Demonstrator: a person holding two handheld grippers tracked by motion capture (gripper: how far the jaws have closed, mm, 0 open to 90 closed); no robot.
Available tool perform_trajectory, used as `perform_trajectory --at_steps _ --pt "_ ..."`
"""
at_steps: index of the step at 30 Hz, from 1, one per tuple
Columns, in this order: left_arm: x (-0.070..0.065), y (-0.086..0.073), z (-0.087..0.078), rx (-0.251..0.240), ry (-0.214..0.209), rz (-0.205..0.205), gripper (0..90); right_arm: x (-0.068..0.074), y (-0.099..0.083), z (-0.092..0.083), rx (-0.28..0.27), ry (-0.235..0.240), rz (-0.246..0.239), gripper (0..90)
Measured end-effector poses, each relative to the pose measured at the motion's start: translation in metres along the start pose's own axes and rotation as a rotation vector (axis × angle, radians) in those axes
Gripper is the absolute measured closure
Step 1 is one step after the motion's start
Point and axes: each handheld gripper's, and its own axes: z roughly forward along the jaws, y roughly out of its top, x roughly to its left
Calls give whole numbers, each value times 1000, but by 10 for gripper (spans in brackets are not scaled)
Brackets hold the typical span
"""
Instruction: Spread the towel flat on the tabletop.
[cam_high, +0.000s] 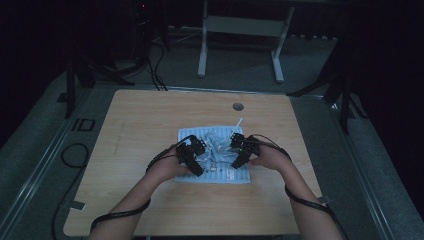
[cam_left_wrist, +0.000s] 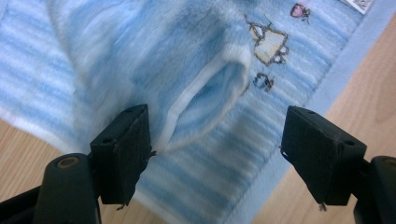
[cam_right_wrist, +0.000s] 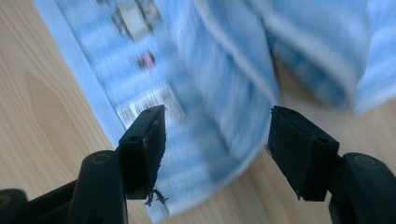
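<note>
Both grippers (cam_high: 197, 156) (cam_high: 239, 150) open over towel (cam_high: 220, 175)

**Blue striped towel, rumpled at mid-table**

Light blue towel (cam_high: 214, 157) with paler stripes, lying on the wooden table near its front middle. Rumpled and bunched up toward the centre, flatter along the near edge. Plain blue border (cam_left_wrist: 336, 65) down one side. Small cartoon print (cam_left_wrist: 268, 44) on the flat part, a white label (cam_right_wrist: 149, 105) near the border. One white-edged fold (cam_left_wrist: 205, 100) curling up from the flat layer.
</note>
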Motion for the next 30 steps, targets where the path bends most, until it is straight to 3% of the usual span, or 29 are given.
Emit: perform_trajectory --at_steps 4,10,14,18,22,27,30 --pt "-1 5 5 -23 5 -11 257 5 16 -4 -65 11 -6 416" --pt "4 9 8 -55 15 -44 472 4 33 4 -84 3 8 456" --pt "8 8 11 -57 18 -66 628 1 40 14 -42 3 30 563" --pt "11 6 10 -88 32 -82 736 0 41 17 -30 -13 29 799" --pt "10 6 9 -80 30 -79 855 3 39 10 -28 -16 5 840" --pt "6 7 3 -91 51 -65 874 6 37 2 -23 -25 -4 842" --pt "3 7 -9 -114 67 -60 874 5 32 -8 -22 -32 -8 841"
